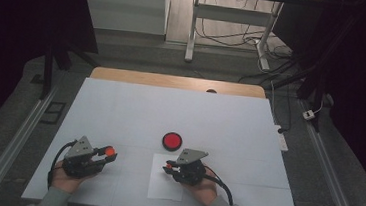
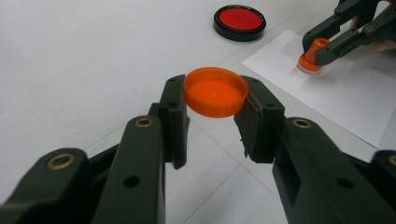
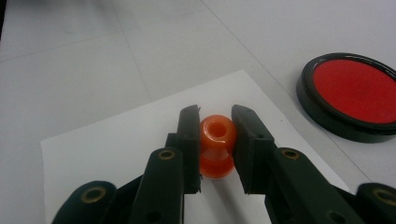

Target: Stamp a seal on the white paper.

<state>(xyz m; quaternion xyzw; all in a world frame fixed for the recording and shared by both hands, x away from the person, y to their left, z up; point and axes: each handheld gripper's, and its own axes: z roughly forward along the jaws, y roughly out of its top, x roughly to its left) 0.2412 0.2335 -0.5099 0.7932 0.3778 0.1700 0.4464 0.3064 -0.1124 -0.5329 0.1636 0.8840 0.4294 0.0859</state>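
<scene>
My left gripper point(image 2: 215, 100) is shut on an orange round cap point(image 2: 215, 91), held open side up just above the white table; in the high view the cap point(image 1: 110, 151) shows at the gripper's tip point(image 1: 108, 154). My right gripper point(image 3: 215, 135) is shut on an orange stamp point(image 3: 216, 144) by its narrow handle, with the stamp's base down on a white sheet of paper point(image 3: 112, 154). From the left gripper view the stamp point(image 2: 312, 58) stands on the paper point(image 2: 345, 88). A round black pad with red ink point(image 1: 172, 140) lies just beyond the paper point(image 1: 163, 189).
The white table top point(image 1: 170, 112) reaches to a wooden strip at the far edge. The ink pad point(image 3: 357, 93) lies close to the right gripper. Metal rails run along both sides of the table, and desk legs and cables stand on the floor beyond.
</scene>
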